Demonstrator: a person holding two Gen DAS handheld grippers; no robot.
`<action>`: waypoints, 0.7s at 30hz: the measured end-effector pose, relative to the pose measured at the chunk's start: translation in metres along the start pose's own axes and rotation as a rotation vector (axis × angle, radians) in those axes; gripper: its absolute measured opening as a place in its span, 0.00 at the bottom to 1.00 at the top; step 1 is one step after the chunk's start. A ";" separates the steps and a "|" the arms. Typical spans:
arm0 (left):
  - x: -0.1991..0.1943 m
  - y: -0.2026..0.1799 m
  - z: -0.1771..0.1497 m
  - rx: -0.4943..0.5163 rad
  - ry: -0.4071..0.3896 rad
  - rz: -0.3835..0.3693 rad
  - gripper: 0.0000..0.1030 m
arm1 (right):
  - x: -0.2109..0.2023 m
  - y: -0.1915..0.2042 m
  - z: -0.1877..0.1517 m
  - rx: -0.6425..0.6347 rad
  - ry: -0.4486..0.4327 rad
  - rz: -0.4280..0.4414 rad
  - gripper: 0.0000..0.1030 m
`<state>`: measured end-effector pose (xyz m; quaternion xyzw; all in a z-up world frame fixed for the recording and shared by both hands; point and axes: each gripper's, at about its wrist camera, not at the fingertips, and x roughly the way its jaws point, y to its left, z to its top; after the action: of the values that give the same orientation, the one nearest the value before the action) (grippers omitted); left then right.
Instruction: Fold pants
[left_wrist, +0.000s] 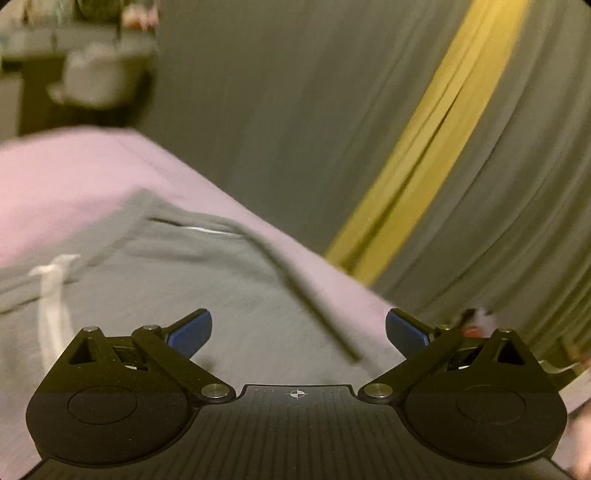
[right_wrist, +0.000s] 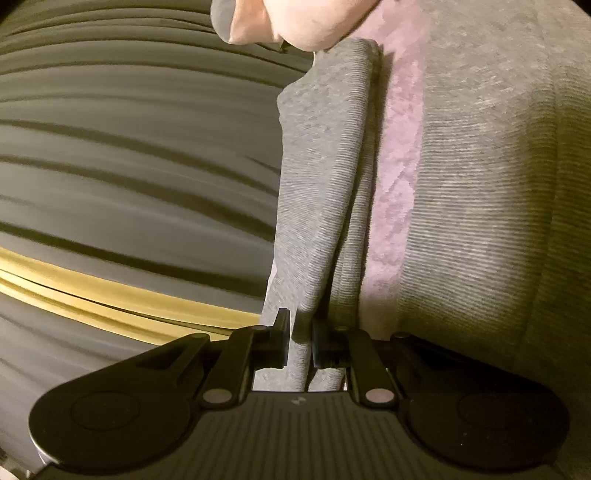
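Observation:
Grey pants (left_wrist: 177, 280) lie spread on a pink sheet (left_wrist: 62, 184), with a white drawstring (left_wrist: 51, 295) at the left of the left wrist view. My left gripper (left_wrist: 298, 334) hovers over them, open, its blue pads (left_wrist: 190, 334) wide apart with nothing between. That view is blurred. In the right wrist view my right gripper (right_wrist: 300, 341) is shut on a folded edge of the grey pants (right_wrist: 321, 177), which runs away from the jaws. More grey fabric (right_wrist: 480, 177) lies to the right, across a strip of pink sheet (right_wrist: 395, 177).
A grey curtain (left_wrist: 295, 110) with a yellow stripe (left_wrist: 436, 140) hangs beyond the bed edge, also the grey curtain (right_wrist: 129, 166) in the right wrist view. A person's hand (right_wrist: 295, 22) shows at the top there. Blurred furniture with white objects (left_wrist: 96, 77) stands top left.

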<state>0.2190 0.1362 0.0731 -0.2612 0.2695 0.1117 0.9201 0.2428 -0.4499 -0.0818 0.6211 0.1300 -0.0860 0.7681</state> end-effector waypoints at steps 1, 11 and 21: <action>0.026 0.001 0.013 -0.038 0.053 -0.001 1.00 | 0.001 0.000 -0.001 0.002 0.001 0.002 0.11; 0.159 -0.005 0.034 -0.177 0.191 0.036 1.00 | -0.004 -0.010 -0.007 -0.041 0.005 0.025 0.08; 0.214 -0.031 0.025 -0.081 0.246 0.088 0.37 | -0.002 -0.009 -0.011 -0.037 -0.034 0.118 0.31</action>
<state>0.4180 0.1371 -0.0146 -0.2980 0.3867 0.1298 0.8630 0.2375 -0.4408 -0.0918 0.6118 0.0816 -0.0488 0.7853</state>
